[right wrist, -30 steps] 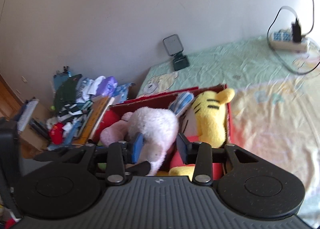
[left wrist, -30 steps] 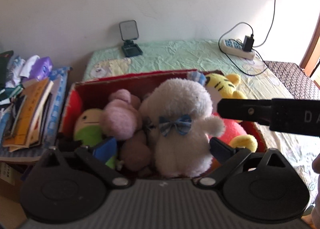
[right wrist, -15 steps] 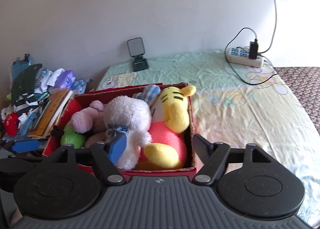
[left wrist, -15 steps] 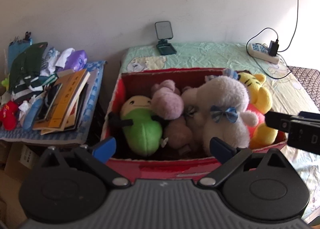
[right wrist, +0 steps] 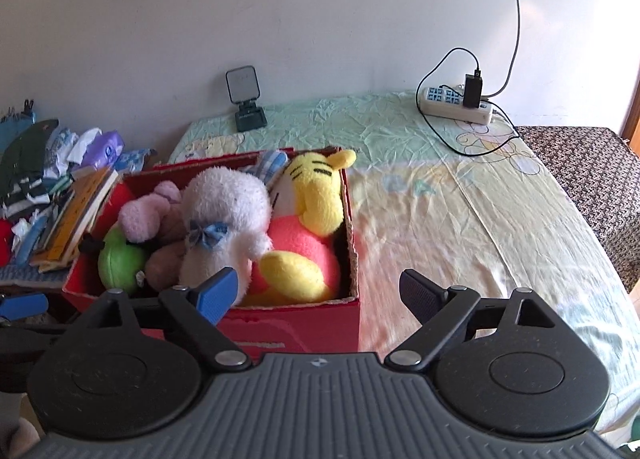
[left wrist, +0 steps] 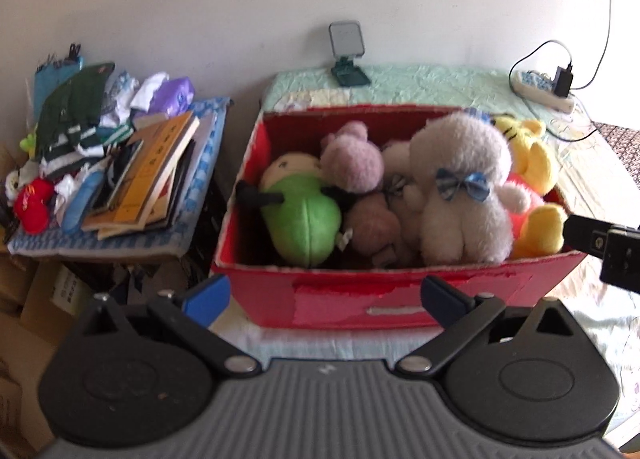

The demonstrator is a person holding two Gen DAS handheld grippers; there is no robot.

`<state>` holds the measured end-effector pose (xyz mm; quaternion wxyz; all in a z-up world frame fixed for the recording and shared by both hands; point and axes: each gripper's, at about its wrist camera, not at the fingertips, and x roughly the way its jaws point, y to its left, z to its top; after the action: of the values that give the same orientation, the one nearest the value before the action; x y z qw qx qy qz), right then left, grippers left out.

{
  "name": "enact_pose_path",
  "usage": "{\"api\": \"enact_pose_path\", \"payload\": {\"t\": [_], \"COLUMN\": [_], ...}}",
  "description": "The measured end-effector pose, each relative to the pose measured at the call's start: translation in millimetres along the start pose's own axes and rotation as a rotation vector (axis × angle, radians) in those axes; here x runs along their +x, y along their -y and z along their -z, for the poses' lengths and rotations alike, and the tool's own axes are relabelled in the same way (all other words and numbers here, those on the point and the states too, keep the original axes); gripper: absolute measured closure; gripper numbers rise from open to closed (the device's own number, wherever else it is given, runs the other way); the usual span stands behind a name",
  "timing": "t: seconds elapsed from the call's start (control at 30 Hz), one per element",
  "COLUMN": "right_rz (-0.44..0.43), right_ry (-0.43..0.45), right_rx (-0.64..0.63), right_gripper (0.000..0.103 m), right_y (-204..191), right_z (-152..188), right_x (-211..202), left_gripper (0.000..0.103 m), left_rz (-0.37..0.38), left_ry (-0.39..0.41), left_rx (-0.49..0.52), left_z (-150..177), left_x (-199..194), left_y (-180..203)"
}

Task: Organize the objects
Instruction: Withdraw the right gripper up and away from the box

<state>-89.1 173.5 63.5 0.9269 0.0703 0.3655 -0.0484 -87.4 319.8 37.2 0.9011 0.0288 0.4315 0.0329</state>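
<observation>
Left gripper (left wrist: 324, 297) nearest in its own view, jaws spread wide, nothing between them, hanging just in front of the near wall of the red box (left wrist: 400, 299). Right gripper (right wrist: 316, 293) also empty, jaws opening to full width, over the box's near right corner. Box sits on a bed with a pale green and yellow cartoon sheet (right wrist: 460, 195), sheet wrinkled, bare to the right of the box. Box is packed with plush toys: green plush (left wrist: 304, 215) on the left side, pink plush (left wrist: 352, 159) just behind it, brown plush (left wrist: 372, 223) in the middle low down, white plush with a blue bow (left wrist: 460, 187) right of centre, yellow and orange tiger plush (right wrist: 316, 199) at the right end, touching the white one. All toys lie beyond both grippers' fingertips, none touched. Left of the bed, a side surface with a blue checked cloth (left wrist: 200, 163) carries a messy stack of books (left wrist: 148, 179) and folded clothes (left wrist: 76, 107), cardboard boxes (left wrist: 24, 299) below. Far edge of bed: phone stand (right wrist: 245, 99) against the wall at centre, white power strip (right wrist: 456, 103) with black charger and cables far right. Plain white wall (right wrist: 320, 19) behind. Dark patterned cover (right wrist: 592, 167) at the bed's far right.
</observation>
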Motion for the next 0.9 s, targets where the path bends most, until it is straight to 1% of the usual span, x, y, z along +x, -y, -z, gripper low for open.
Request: {"api": "enact_pose_path", "payload": {"t": [0.1, 0.23, 0.27, 0.33, 0.37, 0.4, 0.47, 0.57, 0.67, 0.9], "right_rz": [0.004, 0.013, 0.012, 0.013, 0.022, 0.038, 0.082, 0.133, 0.194, 0.258], "right_ry": [-0.020, -0.030, -0.037, -0.053, -0.060, -0.063, -0.071, -0.088, -0.098, -0.135], "right_rx": [-0.018, -0.025, -0.020, -0.010, -0.004, 0.003, 0.025, 0.077, 0.093, 0.140], "right_gripper": [0.013, 0.013, 0.013, 0.013, 0.013, 0.013, 0.013, 0.013, 0.013, 0.013], "right_y": [3.0, 12.7, 16.1, 24.3, 28.5, 33.4, 46.0, 71.4, 92.6, 137.2], "right_z": [2.7, 5.8, 6.3, 8.1, 9.1, 10.0, 11.5, 14.5, 18.9, 26.0], "right_x": [2.6, 4.2, 5.0, 6.5, 7.3, 8.0, 10.1, 12.7, 13.6, 17.6], "left_gripper": [0.003, 0.003, 0.003, 0.003, 0.003, 0.003, 0.003, 0.003, 0.003, 0.002], "left_rz": [-0.012, -0.057, -0.057, -0.029, 0.002, 0.034, 0.074, 0.100, 0.140, 0.213], "left_ry": [-0.050, -0.097, -0.113, -0.149, -0.163, -0.174, -0.189, -0.203, -0.217, -0.264], "left_rx": [-0.006, 0.025, 0.035, 0.046, 0.048, 0.050, 0.067, 0.127, 0.167, 0.223], "left_z": [4.1, 14.1, 16.5, 19.5, 21.4, 22.9, 25.5, 28.2, 28.1, 27.1], "left_x": [10.8, 20.7, 23.3, 27.9, 28.2, 28.4, 28.3, 28.1, 27.6, 30.5], "left_y": [5.7, 22.1, 27.2, 35.7, 40.9, 46.5, 61.0, 88.4, 115.0, 164.5]}}
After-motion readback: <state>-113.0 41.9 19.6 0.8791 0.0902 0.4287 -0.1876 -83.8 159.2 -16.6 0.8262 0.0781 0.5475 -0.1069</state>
